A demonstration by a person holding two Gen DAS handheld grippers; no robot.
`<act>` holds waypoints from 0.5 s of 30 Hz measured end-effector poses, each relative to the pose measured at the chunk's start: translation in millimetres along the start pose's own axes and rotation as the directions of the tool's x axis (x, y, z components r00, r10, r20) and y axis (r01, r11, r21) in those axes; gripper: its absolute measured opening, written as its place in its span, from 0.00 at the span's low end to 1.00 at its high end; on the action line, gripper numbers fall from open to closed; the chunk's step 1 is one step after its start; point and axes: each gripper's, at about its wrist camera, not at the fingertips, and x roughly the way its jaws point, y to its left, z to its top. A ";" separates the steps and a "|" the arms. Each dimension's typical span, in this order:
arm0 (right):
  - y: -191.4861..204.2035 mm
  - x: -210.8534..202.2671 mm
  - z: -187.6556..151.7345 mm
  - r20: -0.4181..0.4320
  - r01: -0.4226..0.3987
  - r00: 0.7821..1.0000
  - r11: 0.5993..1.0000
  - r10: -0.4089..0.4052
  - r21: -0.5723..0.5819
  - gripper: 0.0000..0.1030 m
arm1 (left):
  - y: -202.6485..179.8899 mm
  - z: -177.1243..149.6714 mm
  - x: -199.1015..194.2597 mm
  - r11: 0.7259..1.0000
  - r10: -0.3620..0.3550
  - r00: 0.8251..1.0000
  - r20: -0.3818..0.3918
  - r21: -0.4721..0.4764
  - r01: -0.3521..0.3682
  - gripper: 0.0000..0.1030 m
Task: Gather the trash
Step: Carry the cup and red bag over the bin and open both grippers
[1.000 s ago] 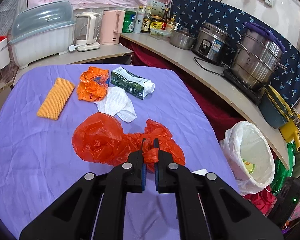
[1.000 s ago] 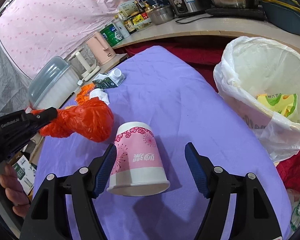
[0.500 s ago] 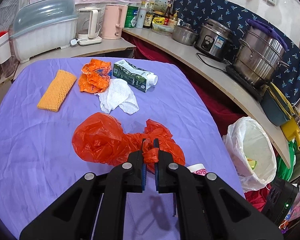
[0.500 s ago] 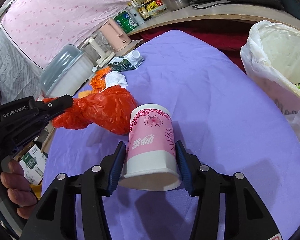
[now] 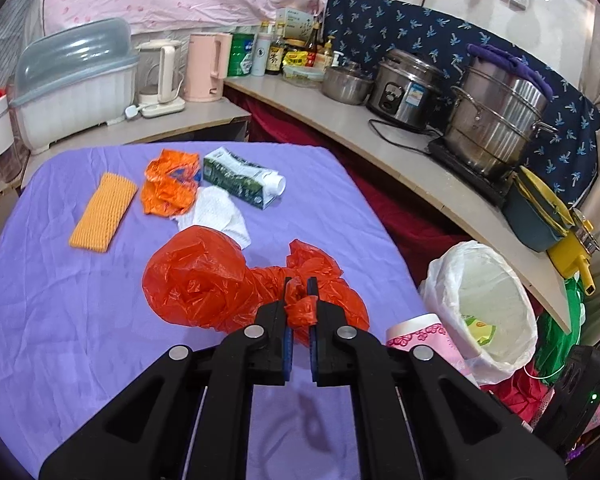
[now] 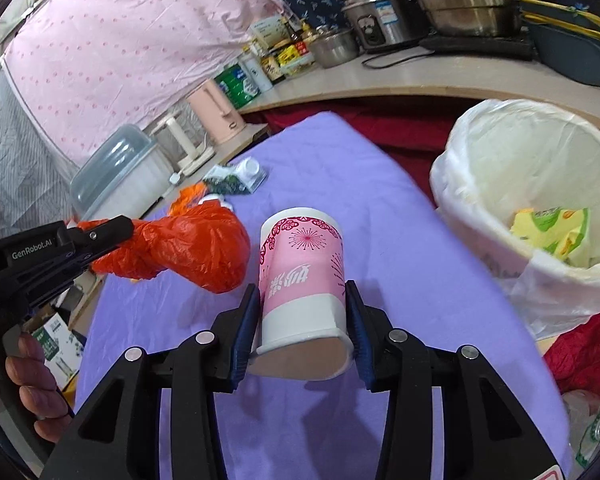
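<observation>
Your right gripper (image 6: 302,322) has just been closing; its jaws clamp a pink paper cup (image 6: 302,276), smooth and tapered, above the near worktop (image 6: 400,216). Your left gripper (image 5: 300,298) pinches a crinkled red plastic bag (image 5: 204,280). At right: white-lined bin (image 6: 540,168).

The left gripper (image 5: 299,300), held from below by a hand (image 6: 28,392), is clamped tight on a pinch of the orange bag (image 5: 204,280), while the right gripper (image 6: 303,322) has just been closing and now presses both sides of the paper cup (image 6: 302,280).
</observation>
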 end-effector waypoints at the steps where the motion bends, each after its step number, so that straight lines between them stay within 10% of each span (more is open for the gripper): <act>1: -4.5 -5.6 3.7 0.015 0.007 1.000 1.000 -0.007 0.007 0.39 | -4.6 1.9 -1.6 1.000 -0.004 1.000 0.006 0.007 0.004 0.05; 15: -101.6 -77.6 38.5 0.165 0.146 0.972 0.979 -0.168 0.141 0.40 | -125.7 20.8 4.2 0.974 -0.174 0.985 0.009 0.148 0.171 0.05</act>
